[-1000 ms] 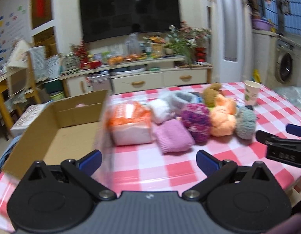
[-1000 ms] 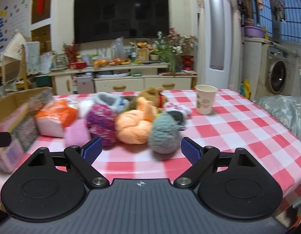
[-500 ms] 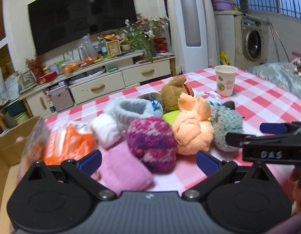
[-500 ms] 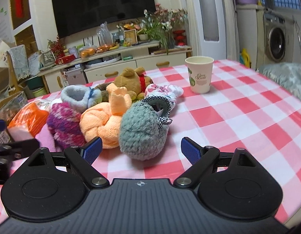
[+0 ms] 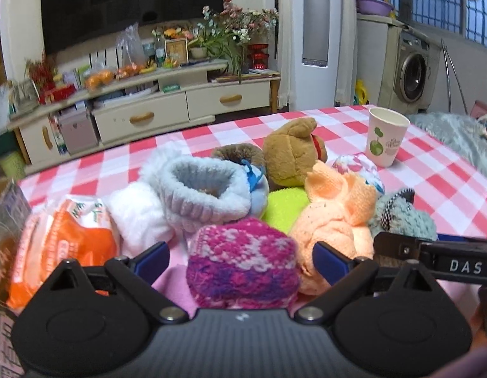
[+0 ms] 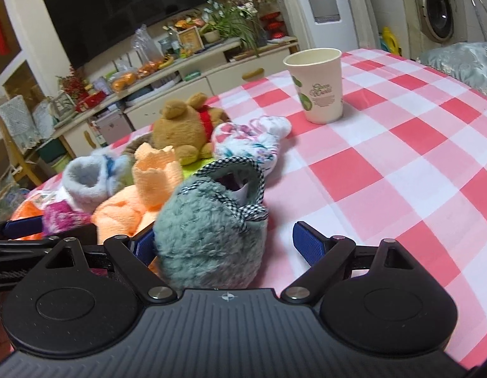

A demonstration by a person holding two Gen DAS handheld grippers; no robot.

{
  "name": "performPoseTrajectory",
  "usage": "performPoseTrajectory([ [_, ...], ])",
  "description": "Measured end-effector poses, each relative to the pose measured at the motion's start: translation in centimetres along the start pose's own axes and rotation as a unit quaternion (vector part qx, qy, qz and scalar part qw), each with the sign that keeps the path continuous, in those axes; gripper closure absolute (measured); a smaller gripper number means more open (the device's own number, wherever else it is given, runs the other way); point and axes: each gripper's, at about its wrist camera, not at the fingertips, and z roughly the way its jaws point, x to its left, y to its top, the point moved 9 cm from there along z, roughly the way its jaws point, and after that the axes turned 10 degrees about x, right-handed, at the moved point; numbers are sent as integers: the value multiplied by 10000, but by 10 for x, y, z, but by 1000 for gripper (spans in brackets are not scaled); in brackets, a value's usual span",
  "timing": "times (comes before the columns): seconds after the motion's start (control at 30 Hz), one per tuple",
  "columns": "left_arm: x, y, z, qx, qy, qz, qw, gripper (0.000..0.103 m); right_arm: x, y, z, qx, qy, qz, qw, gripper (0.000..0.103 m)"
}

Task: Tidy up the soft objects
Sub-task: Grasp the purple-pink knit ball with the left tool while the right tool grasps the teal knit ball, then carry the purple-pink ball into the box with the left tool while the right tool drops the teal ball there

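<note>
Soft things lie piled on the red-and-white checked table (image 5: pixel 432 170). A magenta and purple knit piece (image 5: pixel 243 261) sits between the fingers of my left gripper (image 5: pixel 240 260). Its jaws are closing, with a gap still showing on each side. A grey-green fuzzy slipper (image 6: pixel 208 242) lies between the fingers of my right gripper (image 6: pixel 224 244), which is open. The slipper's right side is well clear of its pad. Around them are a peach knit (image 5: pixel 334 220), a light blue bootie (image 5: pixel 205 195), a white fluffy piece (image 5: pixel 136 217), a brown teddy bear (image 5: pixel 290 154) and a floral sock (image 6: pixel 252 141).
A paper cup (image 6: pixel 319 85) stands on the table right of the pile. An orange packet (image 5: pixel 63 239) lies at the left, beside a cardboard box flap (image 5: pixel 3 208). The right gripper's side (image 5: pixel 432 252) crosses the left view. A grey blanket (image 6: pixel 464 60) lies past the table's right edge.
Both grippers came forward and down to the pile. The left swung right, away from the cardboard box, onto the magenta knit, and its pads stand slightly closer. The right closed in around the grey-green slipper.
</note>
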Motion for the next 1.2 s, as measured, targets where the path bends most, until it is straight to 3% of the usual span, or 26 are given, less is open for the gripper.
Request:
performPoseTrajectory([
  [0.1,0,1,3,71,-190,-153,9997,18,1,1,-3,-58,-15,13,10000,0],
  [0.17,2,1,4,103,-275,-283,9992,32,4,0,-2,-52,-22,-51,10000,10],
  [0.37,9,-3,3,187,-245,-477,9984,52,20,4,0,-138,-167,-473,9986,28],
  [0.57,13,-7,-8,154,-140,-493,9986,56,21,7,-2,-244,-309,-659,9970,36],
  [0.83,21,3,-43,-260,78,-318,9991,56,13,7,-11,-430,-346,-557,9969,37],
  [1.2,44,10,-80,-659,208,-448,9966,56,29,6,-19,-626,-341,-797,9943,37],
])
